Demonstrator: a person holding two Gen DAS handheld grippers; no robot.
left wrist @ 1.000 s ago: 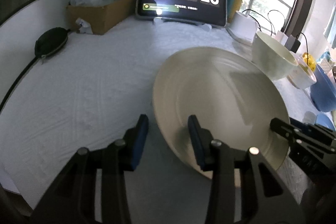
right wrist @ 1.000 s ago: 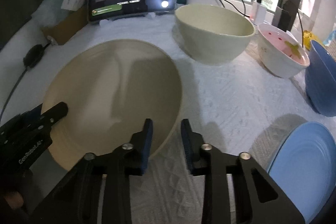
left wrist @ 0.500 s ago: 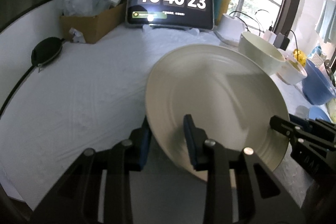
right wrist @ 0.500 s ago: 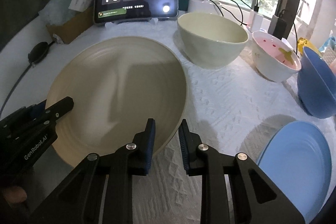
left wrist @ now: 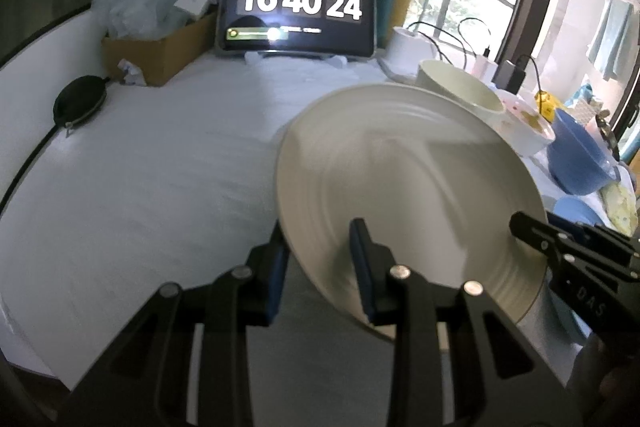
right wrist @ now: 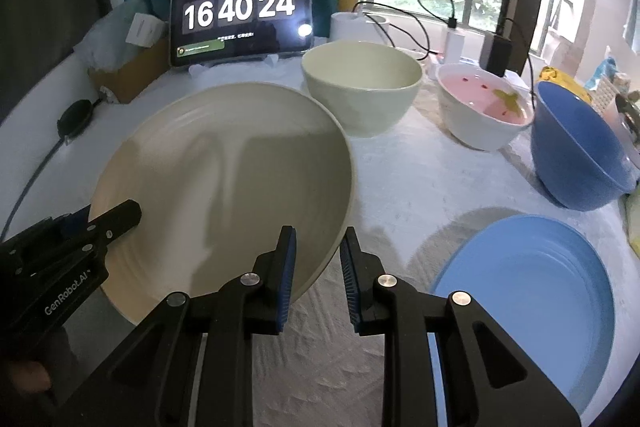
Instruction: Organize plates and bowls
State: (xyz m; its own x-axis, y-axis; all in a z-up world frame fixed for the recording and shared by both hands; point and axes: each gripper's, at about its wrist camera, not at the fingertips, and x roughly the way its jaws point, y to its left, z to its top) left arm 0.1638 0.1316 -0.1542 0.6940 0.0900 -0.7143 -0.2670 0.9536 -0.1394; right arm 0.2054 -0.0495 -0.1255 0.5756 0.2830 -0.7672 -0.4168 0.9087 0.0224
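The cream plate [right wrist: 224,167] is held tilted above the white tablecloth [left wrist: 140,167], its rim straddled on opposite sides by the left gripper [left wrist: 320,267] and right gripper [right wrist: 316,267]; whether either is clamped cannot be told.

The large round cream plate [right wrist: 224,163] looks like glazed ceramic, smooth with a soft sheen and faint concentric ridges. The deep cream bowl [right wrist: 362,93] has the same satin glaze. The round blue plate [right wrist: 532,303] and deep blue bowl [right wrist: 576,155] look smooth and semi-matt, perhaps plastic. The white tablecloth [left wrist: 160,179] is matt cloth with a rough, raised weave. The brown box [left wrist: 160,55] is dull cardboard. The black gripper fingers [right wrist: 256,291] are matt plastic with shiny metal screws.
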